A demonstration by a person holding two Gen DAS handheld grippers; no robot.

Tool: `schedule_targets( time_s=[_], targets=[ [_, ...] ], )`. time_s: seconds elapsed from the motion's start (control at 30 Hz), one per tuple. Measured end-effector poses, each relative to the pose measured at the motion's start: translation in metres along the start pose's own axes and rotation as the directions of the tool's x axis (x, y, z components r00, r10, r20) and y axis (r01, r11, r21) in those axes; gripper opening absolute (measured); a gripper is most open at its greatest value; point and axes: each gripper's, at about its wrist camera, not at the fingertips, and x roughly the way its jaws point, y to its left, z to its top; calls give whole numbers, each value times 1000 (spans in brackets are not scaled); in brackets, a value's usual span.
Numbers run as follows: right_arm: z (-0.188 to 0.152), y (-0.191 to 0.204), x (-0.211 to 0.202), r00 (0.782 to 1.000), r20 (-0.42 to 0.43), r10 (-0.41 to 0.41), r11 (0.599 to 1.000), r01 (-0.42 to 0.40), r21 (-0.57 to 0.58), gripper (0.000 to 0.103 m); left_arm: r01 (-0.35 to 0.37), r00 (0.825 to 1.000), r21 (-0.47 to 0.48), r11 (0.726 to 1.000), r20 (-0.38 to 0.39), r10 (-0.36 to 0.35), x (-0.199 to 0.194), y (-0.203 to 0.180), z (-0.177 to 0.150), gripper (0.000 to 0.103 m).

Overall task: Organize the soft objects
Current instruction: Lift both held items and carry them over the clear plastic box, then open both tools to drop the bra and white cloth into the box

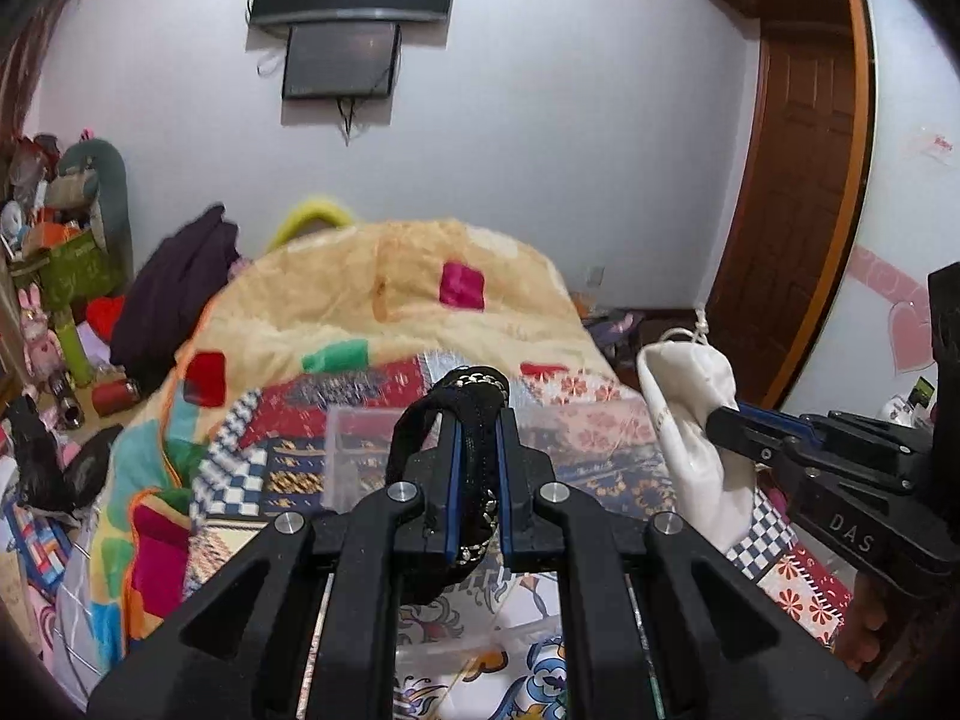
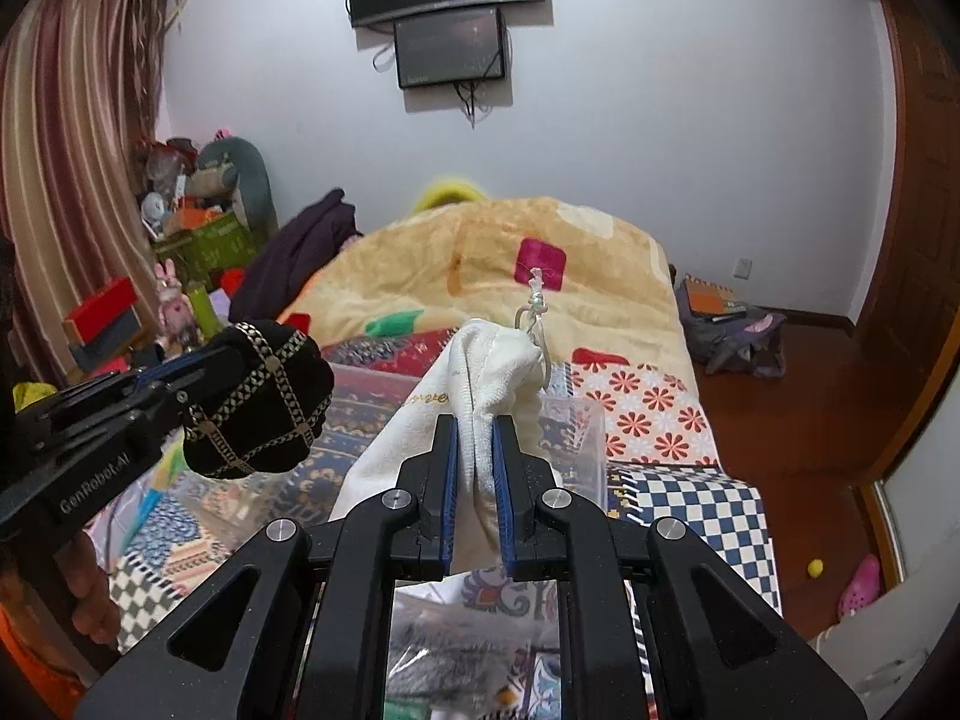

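My left gripper (image 1: 477,420) is shut on a black fabric pouch with gold chain trim (image 1: 474,396), held up above the bed; the pouch also shows in the right wrist view (image 2: 258,402), with the left gripper (image 2: 204,360) at its left side. My right gripper (image 2: 477,438) is shut on a white drawstring cloth bag (image 2: 492,354), also held above the bed. In the left wrist view the white bag (image 1: 690,420) hangs at the right, pinched by the right gripper (image 1: 729,420). A clear plastic box (image 1: 354,456) sits on the bed below both grippers.
The bed carries a patchwork quilt (image 2: 654,414) and a beige fleece blanket (image 1: 384,294). Plush toys and boxes (image 1: 66,222) pile up at the left by the curtain (image 2: 66,150). A wooden door (image 1: 798,192) and bare floor (image 2: 804,396) lie at the right. Two screens (image 2: 447,12) hang on the wall.
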Motion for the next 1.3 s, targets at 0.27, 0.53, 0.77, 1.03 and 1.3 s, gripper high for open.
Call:
schedule_targets(
  time_s=[0.27,0.53,0.77,1.03,1.3],
  targets=[
    [-8,-4,39,993,-118,-10,1000,9,-7,10,4,994,50,999,-113,2,40,-10,-15,9],
    [-16,-2,60,973,-228,-22,999,15,-30,11,25,980,79,997,-199,-9,63,-18,-28,9],
    [-20,-5,51,972,-236,-11,999,2,-37,23,33,976,79,996,-216,-16,58,-18,-33,30],
    [-12,-2,7,993,-121,-11,998,4,-58,58,36,990,70,997,-140,-26,25,-12,-25,65],
    [-10,6,-37,1000,-17,-7,998,6,-63,76,21,999,64,998,-40,-19,-26,-8,-19,92]
  ],
)
